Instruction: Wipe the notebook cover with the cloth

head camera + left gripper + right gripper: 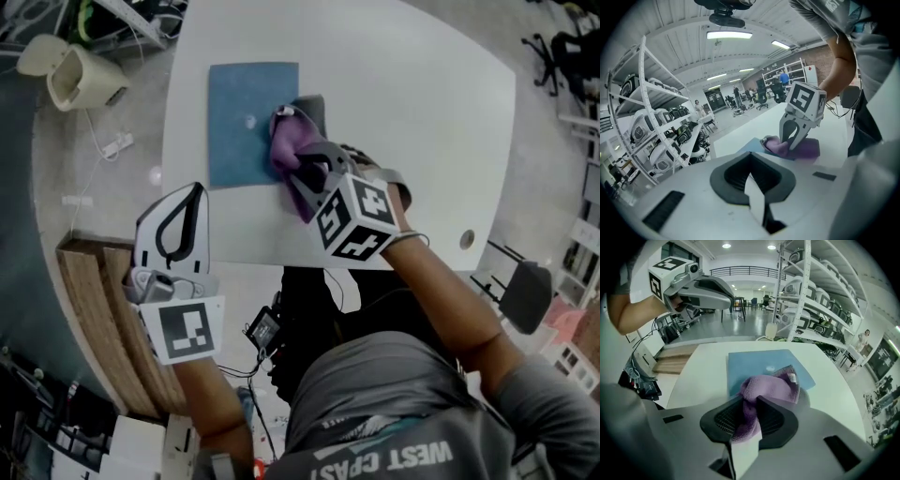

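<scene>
White table (422,141): rounded top, bearing the work items on its left part as the head view shows it. Shelving rack (820,291): white metal, loaded with pale machines, standing beyond the table. Wooden platform (94,309): slatted, on the floor beside the table's near-left edge. Notebook (251,122): blue cover, closed, lying flat on the table, well in from the edges, with a small pale spot (249,121) near its middle. Right gripper (298,173): pointed steeply down at the notebook's right edge, its jaws clamped on the cloth, a fold of which runs back between the pads in the right gripper view. Left gripper (178,220): held off the table at its near-left edge, above the wooden platform and well apart from the notebook; jaws together, tips meeting, nothing between them. Cloth (292,145): purple, bunched, pressed down across the notebook's right edge, part on the cover and part on the bare table, with a small white tag (791,377) at its far end. Dark grey patch (314,103): just beyond the cloth, touching the notebook's right edge; possibly shadow, possibly a separate item, not clear from these views.
</scene>
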Available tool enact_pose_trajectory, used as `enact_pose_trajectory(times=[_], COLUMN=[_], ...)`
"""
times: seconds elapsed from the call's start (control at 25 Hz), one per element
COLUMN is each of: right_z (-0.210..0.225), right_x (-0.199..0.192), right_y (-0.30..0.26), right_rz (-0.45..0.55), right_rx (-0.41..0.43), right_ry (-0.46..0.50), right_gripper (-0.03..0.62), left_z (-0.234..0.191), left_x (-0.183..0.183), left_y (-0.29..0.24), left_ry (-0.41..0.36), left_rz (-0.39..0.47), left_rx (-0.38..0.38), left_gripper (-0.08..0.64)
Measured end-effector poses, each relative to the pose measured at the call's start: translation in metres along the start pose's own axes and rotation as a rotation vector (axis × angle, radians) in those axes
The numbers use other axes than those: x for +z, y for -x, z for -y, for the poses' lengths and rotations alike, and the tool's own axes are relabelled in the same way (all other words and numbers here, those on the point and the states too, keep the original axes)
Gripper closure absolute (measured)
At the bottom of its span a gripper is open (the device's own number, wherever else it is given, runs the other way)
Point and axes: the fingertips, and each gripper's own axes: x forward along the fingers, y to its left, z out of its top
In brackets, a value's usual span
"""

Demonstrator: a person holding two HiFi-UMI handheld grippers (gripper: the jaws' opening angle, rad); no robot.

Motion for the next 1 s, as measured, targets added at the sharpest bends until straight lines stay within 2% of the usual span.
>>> enact_pose_trajectory(times=[0.36,0.52,0.68,1.0], right_z=[-0.022,-0.025,-0.013,0.037], right_x=[0.080,0.095,0.080,0.004], right_y=[-0.039,-0.049,-0.043,-0.003], right_rz=[0.082,0.102,0.090,0.000], right_rx=[0.075,0.093,0.070,-0.046], right_ry=[0.141,0.142,0.096,-0.048], right_gripper=[0.486,0.486,0.486,0.486], left_z=[-0.007,-0.014,-0.019,-0.015], left_x=[-0.016,-0.030,-0.033,-0.008], left_y=[0.017,0.024,0.019,-0.015], left_ry=[0.035,0.050,0.045,0.010], left_rz=[-0.031,-0.046,-0.046,-0.008], left_rx=[0.043,0.059,0.045,-0.023], left_gripper=[0.560,0.560,0.560,0.560])
